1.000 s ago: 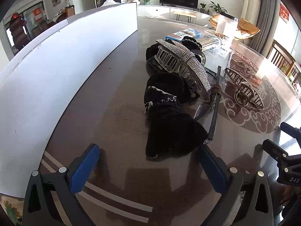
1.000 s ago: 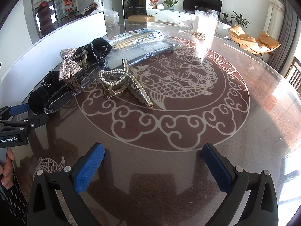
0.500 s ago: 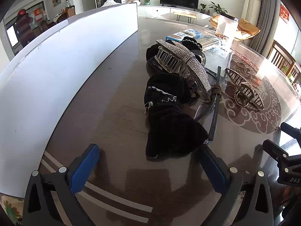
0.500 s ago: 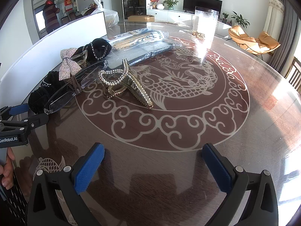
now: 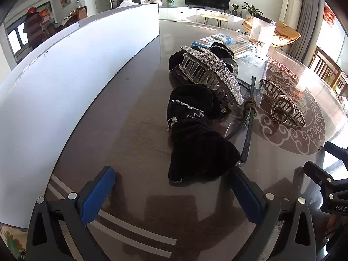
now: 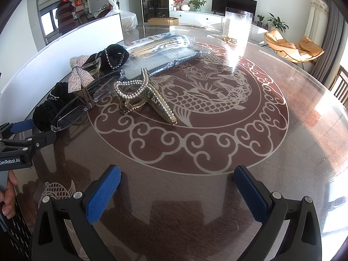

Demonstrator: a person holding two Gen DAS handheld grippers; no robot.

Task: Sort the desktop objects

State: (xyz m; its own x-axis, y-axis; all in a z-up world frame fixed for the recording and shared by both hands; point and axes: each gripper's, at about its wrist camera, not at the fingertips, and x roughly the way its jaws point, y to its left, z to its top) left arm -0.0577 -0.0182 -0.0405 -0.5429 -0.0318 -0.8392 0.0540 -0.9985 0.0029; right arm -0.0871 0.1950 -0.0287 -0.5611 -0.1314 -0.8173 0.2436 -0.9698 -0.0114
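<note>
A black velvet scrunchie (image 5: 195,139) lies just ahead of my open left gripper (image 5: 171,187), close to its right finger. Behind it sit a rhinestone bow claw clip (image 5: 213,74), a pair of glasses (image 5: 248,117) and a pearl claw clip (image 5: 282,104). In the right wrist view the pearl claw clip (image 6: 143,95) rests on the table's fish medallion, well ahead of my open right gripper (image 6: 177,187). The bow clip (image 6: 79,76), glasses (image 6: 71,113) and scrunchies (image 6: 45,113) lie at the left. Both grippers hold nothing.
A white upright board (image 5: 65,76) runs along the table's left side. Bagged chopsticks (image 6: 158,43), a dark wrapped stick (image 6: 180,62) and a clear acrylic container (image 6: 237,26) stand farther back on the round glass-topped table (image 6: 293,152). A person's hand (image 6: 7,198) holds the left gripper.
</note>
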